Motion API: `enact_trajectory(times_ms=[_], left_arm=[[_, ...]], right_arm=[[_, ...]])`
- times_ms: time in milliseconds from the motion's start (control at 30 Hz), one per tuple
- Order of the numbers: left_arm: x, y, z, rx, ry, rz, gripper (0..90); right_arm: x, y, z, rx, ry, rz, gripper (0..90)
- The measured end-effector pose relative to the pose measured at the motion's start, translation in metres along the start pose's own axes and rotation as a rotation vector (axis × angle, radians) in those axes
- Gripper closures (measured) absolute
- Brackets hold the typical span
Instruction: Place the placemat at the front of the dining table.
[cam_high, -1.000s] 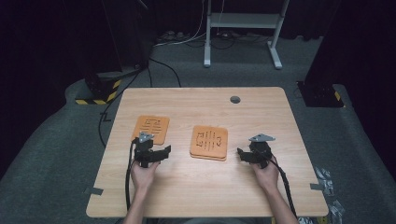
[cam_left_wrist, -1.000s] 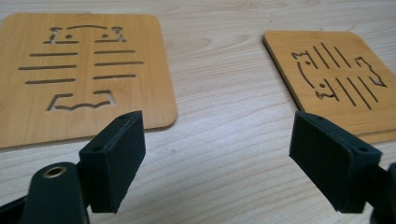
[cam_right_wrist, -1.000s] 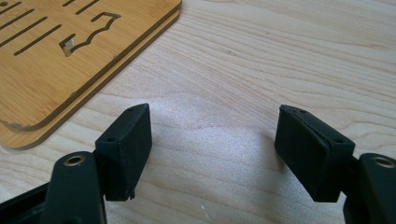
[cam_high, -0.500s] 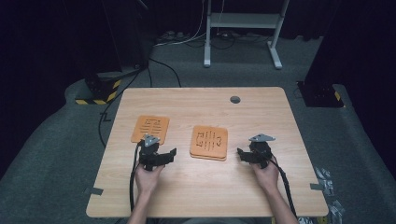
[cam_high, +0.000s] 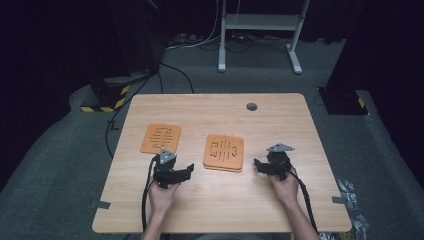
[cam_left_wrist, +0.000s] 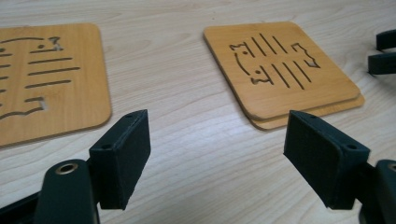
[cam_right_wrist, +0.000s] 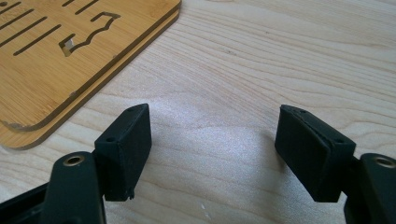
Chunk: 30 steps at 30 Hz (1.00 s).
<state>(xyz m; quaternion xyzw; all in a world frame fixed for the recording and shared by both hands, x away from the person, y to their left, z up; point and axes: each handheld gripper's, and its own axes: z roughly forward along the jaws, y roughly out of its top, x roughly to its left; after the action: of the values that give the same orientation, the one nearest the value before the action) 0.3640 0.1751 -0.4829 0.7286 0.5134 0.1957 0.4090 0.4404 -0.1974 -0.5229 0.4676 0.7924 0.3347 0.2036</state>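
Wood-topped table (cam_high: 215, 210) stood on a grey carpet in a dark room, and a person sat at its near edge with tongs in each hand.

Two orange mats lay one on top of the other in a stack (cam_high: 224, 152), between the two tongs. The top mat sat a bit crooked on the bottom one, so the bottom edge peeked out. One more mat (cam_high: 161, 138) lay alone, just past the left tongs (cam_high: 187, 170) and a little to their outer side.

So it looked like part of the job was done: two mats were piled up. The single mat was not yet on the pile. That seemed to be what was left.

The left tongs pointed at the near corner of the stack (cam_left_wrist: 280, 70), close to it but not touching. Their jaws were wide apart, with nothing but bare table between them, and had just been closing a little. The right tongs (cam_high: 259, 165) sat just beside the other side of the stack (cam_right_wrist: 70, 51). Their jaws were apart too and held nothing.
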Motion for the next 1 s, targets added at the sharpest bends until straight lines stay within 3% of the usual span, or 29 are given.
enact_trajectory(times_ms=[133,233,300,600,700,800,1000], left_arm=[[-0.004,-0.003,0.002,0.006,-0.011,-0.001,24.3],[-0.007,-0.006,0.002,0.006,-0.009,0.02,24.4],[-0.009,-0.008,0.003,0.011,-0.01,0.01,24.5],[-0.015,-0.017,0.013,0.049,0.03,0.053,25.6],[-0.014,-0.021,0.017,0.061,0.037,0.032,25.9],[-0.015,-0.022,0.021,0.077,0.05,0.054,25.3],[-0.015,-0.023,0.028,0.092,0.051,0.055,25.8]], right_arm=[[0.0,0.0,0.0,0.0,0.0,0.0,27.0],[0.0,0.0,0.0,0.0,0.0,0.0,27.0],[0.0,0.0,0.0,0.0,0.0,0.0,27.0],[0.0,0.0,0.0,0.001,-0.001,0.001,27.0],[0.0,0.0,0.0,0.0,-0.001,0.0,27.0],[0.0,0.0,0.0,0.0,-0.002,0.001,27.0],[0.0,0.0,0.0,0.0,-0.002,0.0,27.0]])
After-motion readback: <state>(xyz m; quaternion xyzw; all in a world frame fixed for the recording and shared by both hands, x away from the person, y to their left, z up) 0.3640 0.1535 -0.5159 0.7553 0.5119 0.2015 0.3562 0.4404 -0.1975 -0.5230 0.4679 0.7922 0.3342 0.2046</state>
